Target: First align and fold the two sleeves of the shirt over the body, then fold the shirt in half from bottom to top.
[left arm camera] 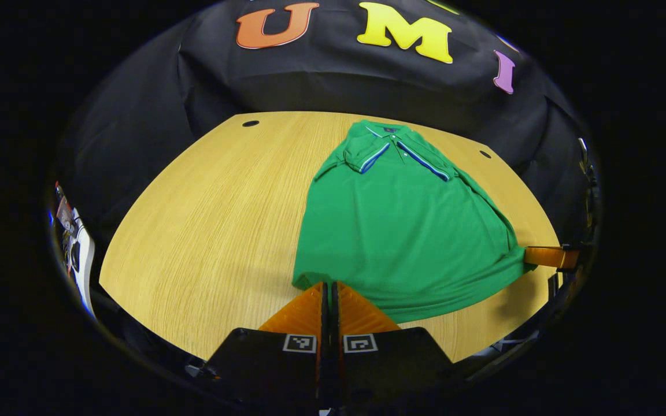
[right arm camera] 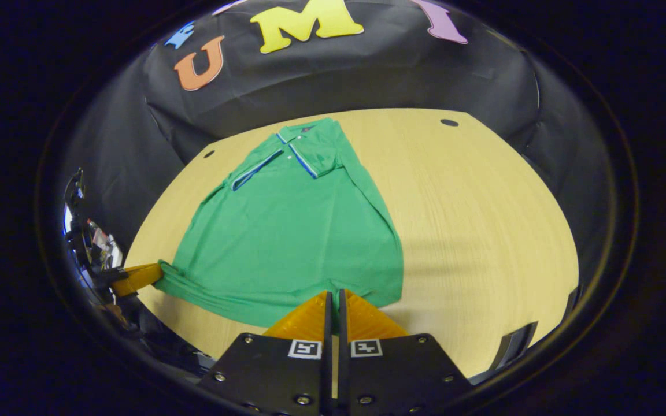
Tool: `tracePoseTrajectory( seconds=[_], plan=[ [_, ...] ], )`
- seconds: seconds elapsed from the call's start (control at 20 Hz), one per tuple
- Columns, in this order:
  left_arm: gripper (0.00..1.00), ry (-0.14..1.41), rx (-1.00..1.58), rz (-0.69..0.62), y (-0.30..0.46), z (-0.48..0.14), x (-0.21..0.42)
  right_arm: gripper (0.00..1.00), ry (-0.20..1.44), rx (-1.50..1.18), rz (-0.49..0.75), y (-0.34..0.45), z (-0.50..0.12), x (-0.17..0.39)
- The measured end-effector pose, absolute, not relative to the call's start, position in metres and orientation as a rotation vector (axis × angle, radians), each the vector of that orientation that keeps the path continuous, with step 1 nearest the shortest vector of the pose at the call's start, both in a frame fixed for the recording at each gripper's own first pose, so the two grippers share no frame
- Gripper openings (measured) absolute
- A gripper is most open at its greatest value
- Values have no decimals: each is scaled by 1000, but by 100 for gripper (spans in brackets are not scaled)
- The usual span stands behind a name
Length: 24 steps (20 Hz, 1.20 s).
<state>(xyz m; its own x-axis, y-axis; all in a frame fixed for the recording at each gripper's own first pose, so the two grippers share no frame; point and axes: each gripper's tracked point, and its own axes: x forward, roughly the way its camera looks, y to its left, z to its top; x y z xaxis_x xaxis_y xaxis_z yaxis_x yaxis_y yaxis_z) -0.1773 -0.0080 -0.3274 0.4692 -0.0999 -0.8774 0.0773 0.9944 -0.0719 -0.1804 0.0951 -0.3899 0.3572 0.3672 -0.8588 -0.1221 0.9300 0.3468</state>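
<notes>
A green polo shirt [left arm camera: 402, 231] lies flat on the wooden table [left arm camera: 206, 219], collar at the far end. Both striped-edge sleeves [left arm camera: 367, 153] are folded in over the chest. My left gripper [left arm camera: 328, 284] is shut on the near hem at its left corner. My right gripper [left arm camera: 532, 256] pinches the hem's right corner, and the cloth bunches toward it. In the right gripper view the shirt [right arm camera: 292, 231] spreads ahead, with my right gripper [right arm camera: 335, 293] shut on the hem near its right corner. Farther off, my left gripper [right arm camera: 154, 273] grips the stretched left corner.
Bare wood [right arm camera: 483, 202] spreads on both sides of the shirt. Two small dark holes [left arm camera: 250, 123] [left arm camera: 485, 153] sit near the table's far edge. Black cloth walls close in the table. Some clutter [left arm camera: 76, 248] lies beyond the table's left edge.
</notes>
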Motion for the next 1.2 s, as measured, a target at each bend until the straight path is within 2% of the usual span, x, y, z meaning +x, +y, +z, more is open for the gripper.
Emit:
tracePoseTrajectory(
  seconds=[0.05, 0.1, 0.35, 0.4, 0.45, 0.5, 0.7, 0.8, 1.2],
  plan=[
    [3, 1073, -25, -105, -9, -328, -169, 0, 1160, 242, 322, 96, -390, -171],
    [3, 1068, -25, -103, -9, -328, -161, 4, 1154, 241, 325, 97, -390, -163],
    [3, 1043, -12, -113, -15, -329, -122, 4, 1124, 241, 333, 99, -392, -118],
    [3, 1037, -10, -116, -17, -329, -114, 0, 1112, 243, 333, 99, -391, -107],
    [3, 1030, -8, -120, -19, -328, -105, 4, 1099, 244, 334, 100, -389, -96],
    [3, 1022, -2, -123, -21, -328, -95, 0, 1088, 245, 335, 101, -388, -85],
    [3, 999, 1, -134, -30, -331, -55, 0, 1056, 254, 333, 103, -388, -47],
    [3, 993, -9, -133, -35, -332, -37, 4, 1047, 258, 327, 101, -391, -33],
    [3, 965, -40, -134, -46, -337, 35, 4, 997, 312, 308, 109, -396, 37]
  ],
)
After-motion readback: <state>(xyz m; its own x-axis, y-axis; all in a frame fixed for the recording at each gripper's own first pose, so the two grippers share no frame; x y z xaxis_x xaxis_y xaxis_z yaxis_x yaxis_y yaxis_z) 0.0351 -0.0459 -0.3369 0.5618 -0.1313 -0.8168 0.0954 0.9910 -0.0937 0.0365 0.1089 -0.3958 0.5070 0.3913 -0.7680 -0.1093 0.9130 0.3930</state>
